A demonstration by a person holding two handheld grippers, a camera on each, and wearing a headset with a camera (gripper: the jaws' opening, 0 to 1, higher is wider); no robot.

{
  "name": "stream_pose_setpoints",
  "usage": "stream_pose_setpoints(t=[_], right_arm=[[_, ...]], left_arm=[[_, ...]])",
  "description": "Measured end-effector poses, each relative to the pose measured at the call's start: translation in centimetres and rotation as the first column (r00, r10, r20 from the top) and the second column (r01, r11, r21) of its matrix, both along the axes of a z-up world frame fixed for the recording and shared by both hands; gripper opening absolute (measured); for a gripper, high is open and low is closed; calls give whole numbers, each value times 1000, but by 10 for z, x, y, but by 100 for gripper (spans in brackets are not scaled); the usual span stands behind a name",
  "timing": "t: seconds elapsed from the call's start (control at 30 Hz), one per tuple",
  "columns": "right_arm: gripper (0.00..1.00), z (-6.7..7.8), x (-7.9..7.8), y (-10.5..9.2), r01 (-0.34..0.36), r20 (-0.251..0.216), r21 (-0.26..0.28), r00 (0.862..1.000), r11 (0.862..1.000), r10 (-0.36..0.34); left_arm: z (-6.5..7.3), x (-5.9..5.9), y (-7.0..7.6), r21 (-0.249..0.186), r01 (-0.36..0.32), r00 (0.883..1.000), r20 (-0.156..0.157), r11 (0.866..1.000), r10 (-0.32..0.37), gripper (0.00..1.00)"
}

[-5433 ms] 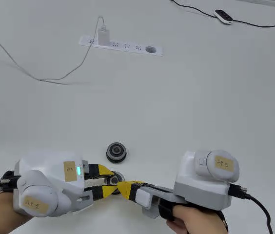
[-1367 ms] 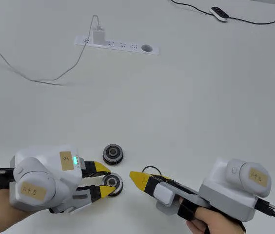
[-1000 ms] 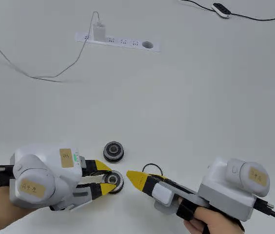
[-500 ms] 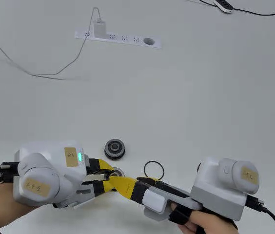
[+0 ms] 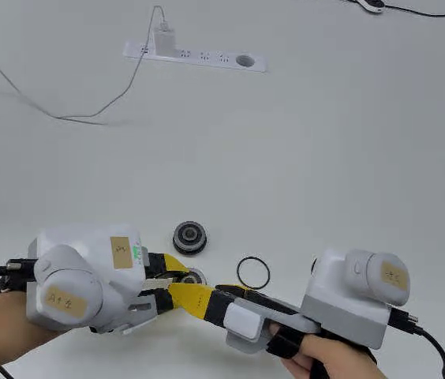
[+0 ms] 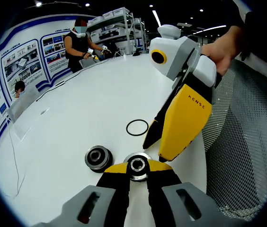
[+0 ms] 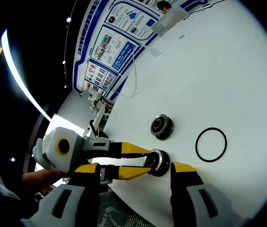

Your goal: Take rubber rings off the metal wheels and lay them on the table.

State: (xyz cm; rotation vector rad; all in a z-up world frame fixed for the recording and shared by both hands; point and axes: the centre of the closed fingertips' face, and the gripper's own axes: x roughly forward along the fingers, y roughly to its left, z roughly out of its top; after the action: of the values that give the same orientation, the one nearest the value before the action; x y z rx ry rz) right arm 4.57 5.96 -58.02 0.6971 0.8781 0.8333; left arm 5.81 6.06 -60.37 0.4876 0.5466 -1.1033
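Observation:
My left gripper [image 5: 180, 278] is shut on a small metal wheel [image 5: 193, 277] just above the white table [image 5: 325, 174]. In the left gripper view its yellow jaws clamp that wheel [image 6: 137, 165] from both sides. My right gripper [image 5: 183, 292] reaches in from the right, open, with its yellow tips at the held wheel [image 7: 157, 162]. In the right gripper view the wheel sits between its spread jaws. A second wheel [image 5: 190, 236] with a dark band lies just beyond. A loose black rubber ring [image 5: 253, 272] lies flat on the table to the right.
A white power strip [image 5: 195, 57] with a plugged charger and a trailing cable [image 5: 88, 114] lies at the far side. In the left gripper view a mesh chair [image 6: 247, 142] stands at the right and a person [image 6: 79, 42] works at the far end of the table.
The right gripper has left the black ring on the table and moved left, back to the wheel in the left gripper. The left gripper stays shut on the wheel.

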Motion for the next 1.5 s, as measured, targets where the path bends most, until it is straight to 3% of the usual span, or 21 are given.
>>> stream_pose_setpoints(t=[0.87, 1.5], right_arm=[[61, -5, 1, 8, 3, -47, 23, 999, 1000, -2], [50, -4, 0, 2, 26, -61, 34, 998, 999, -24]], left_arm=[[-1, 1, 1, 1, 19, 1000, 8, 1000, -19, 13], [0, 1, 0, -4, 18, 1000, 10, 1000, -18, 13]])
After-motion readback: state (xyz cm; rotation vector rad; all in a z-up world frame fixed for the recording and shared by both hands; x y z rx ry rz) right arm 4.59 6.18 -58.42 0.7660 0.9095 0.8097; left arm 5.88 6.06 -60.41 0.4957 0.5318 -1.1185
